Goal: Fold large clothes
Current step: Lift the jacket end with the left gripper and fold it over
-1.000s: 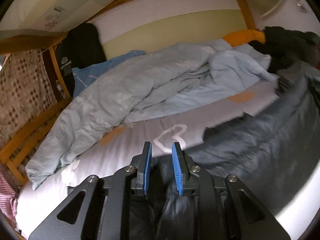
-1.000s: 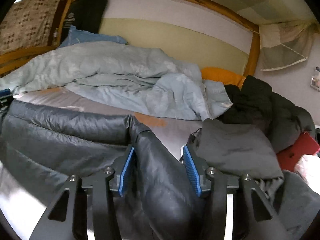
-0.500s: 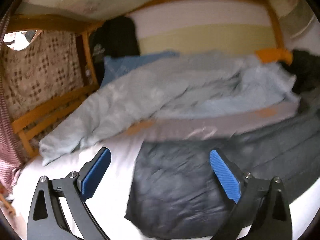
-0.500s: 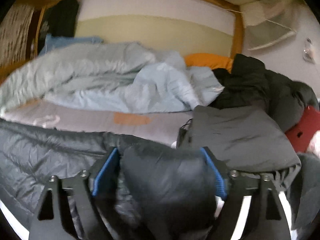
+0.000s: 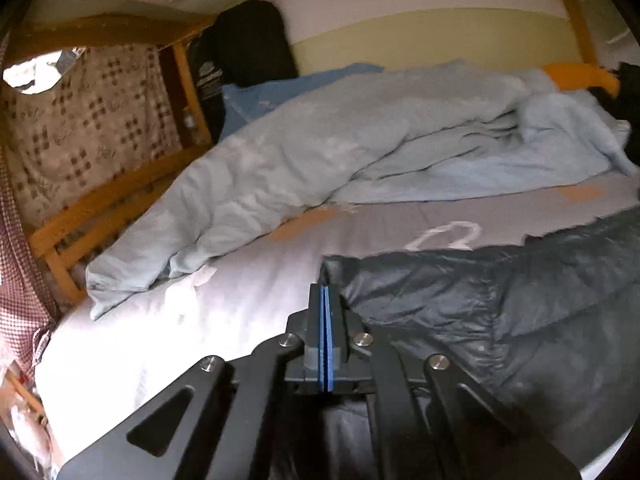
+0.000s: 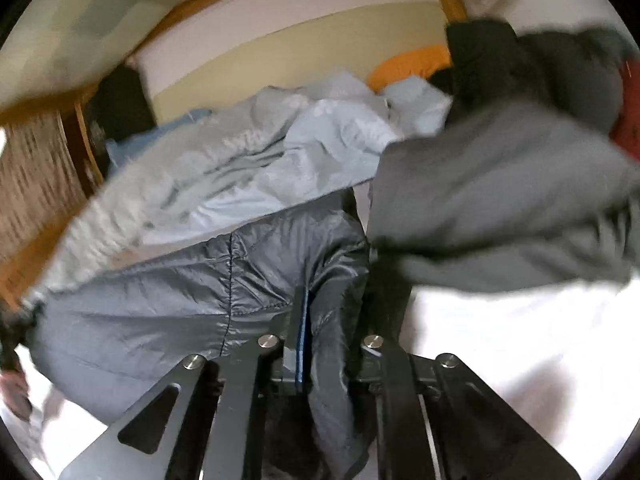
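Jacket (image 5: 500, 320) edge (bare sheet (image 5: 168, 344) beside)

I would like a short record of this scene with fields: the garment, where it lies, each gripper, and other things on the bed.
garment: dark quilted jacket
where: spread on the white bed sheet
left gripper: jaws shut, blue pads together at the jacket's edge; no fabric seen between them
right gripper: jaws closing on a fold of the jacket
other things: light blue duvet, folded grey garment, orange pillow
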`<state>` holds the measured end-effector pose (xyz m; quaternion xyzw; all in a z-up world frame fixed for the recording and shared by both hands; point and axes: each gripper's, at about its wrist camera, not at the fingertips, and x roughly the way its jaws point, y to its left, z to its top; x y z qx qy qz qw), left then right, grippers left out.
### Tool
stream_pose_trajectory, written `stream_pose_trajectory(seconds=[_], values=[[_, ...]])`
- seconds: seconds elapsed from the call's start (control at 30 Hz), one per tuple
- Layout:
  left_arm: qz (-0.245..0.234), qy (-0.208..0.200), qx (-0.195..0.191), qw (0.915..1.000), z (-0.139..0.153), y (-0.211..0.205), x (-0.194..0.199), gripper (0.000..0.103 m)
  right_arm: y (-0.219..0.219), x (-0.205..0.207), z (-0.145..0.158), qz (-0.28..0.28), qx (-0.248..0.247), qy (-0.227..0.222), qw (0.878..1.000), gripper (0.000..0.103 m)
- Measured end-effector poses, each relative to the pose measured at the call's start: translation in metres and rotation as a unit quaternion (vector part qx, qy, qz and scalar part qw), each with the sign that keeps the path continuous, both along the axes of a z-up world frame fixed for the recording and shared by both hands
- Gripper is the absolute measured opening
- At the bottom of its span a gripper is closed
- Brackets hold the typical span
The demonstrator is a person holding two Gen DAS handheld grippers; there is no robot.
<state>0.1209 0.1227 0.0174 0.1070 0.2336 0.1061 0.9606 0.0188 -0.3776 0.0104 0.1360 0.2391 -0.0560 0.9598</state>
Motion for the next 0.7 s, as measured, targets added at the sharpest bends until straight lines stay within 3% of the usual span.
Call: stream_pose_trajectory(seconds=[0.1, 0.17, 0.43, 0.53, 0.63, 0.7], values=[[-0.002, 0.017, -0.023, 0.9996, -0.011, 0.008, 0.026, 0.001, 0.006, 0.025, 0.003, -0.016, -0.028, 0.021, 0.999, 0.012], [-0.005, 0.028, -0.014, 0.9995, -0.023, 0.006, 0.042, 0.001, 0.007, 0.050, -0.007, -0.025, -0.036, 0.060, 0.997, 0.012], [0.005, 0.128, 0.025, 0.9914, -0.064, -0.010, 0.092, 0.000, -0.008, 0.082, -0.037, -0.028, 0.001, 0.123, 0.992, 0.012], [0.031, 0.158, 0.012, 0.9869, -0.072, -0.002, 0.100, 0.000, -0.006, 0.086, -0.040, -0.033, -0.006, 0.137, 0.990, 0.012], [0.073, 0.135, 0.021, 0.9880, -0.068, 0.004, 0.094, 0.002, 0.011, 0.084, -0.035, -0.062, -0.069, 0.138, 0.986, 0.013], [0.064, 0.090, 0.024, 0.9936, -0.054, 0.001, 0.076, 0.006, 0.016, 0.082, -0.030, -0.077, -0.091, 0.142, 0.983, 0.015]])
